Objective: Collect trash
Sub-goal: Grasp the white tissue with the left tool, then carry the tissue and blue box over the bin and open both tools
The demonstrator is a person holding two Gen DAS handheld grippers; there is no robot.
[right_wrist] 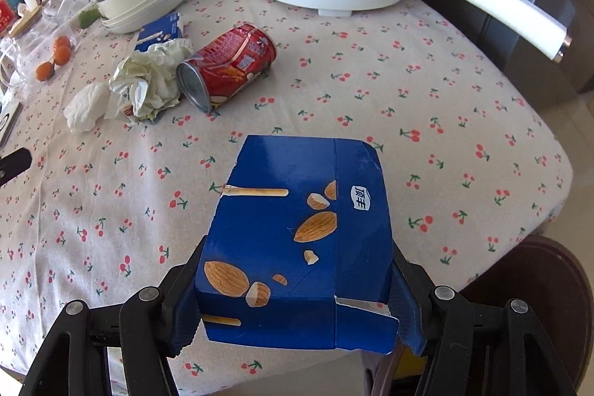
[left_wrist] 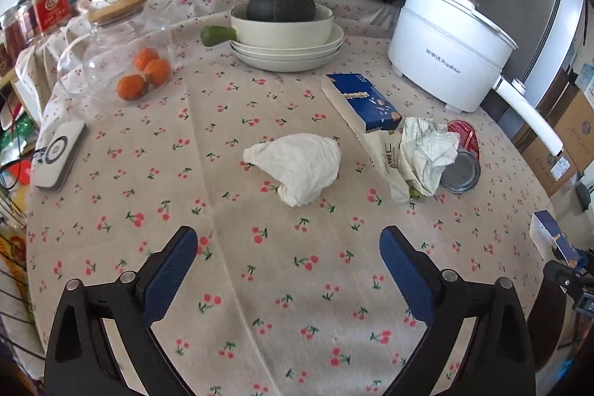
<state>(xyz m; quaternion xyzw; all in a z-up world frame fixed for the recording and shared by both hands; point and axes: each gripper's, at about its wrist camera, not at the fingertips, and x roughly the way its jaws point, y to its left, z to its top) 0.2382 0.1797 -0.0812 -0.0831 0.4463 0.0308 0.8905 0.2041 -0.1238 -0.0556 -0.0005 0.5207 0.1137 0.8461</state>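
The left gripper (left_wrist: 289, 253) tilts downward, its jaws spread wide and empty. The right gripper (right_wrist: 297, 288) angles down, clamped on a blue box (right_wrist: 297, 240).

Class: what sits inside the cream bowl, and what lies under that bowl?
A dark green squash sits inside the cream bowl, its underside hidden by the rim. Under the bowl is a stack of plates; their centres are covered.

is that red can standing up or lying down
Lying down. The red printed metal can rests on its side on the cherry-print tablecloth, one round silver end facing the camera, beside the crumpled paper wrapper.
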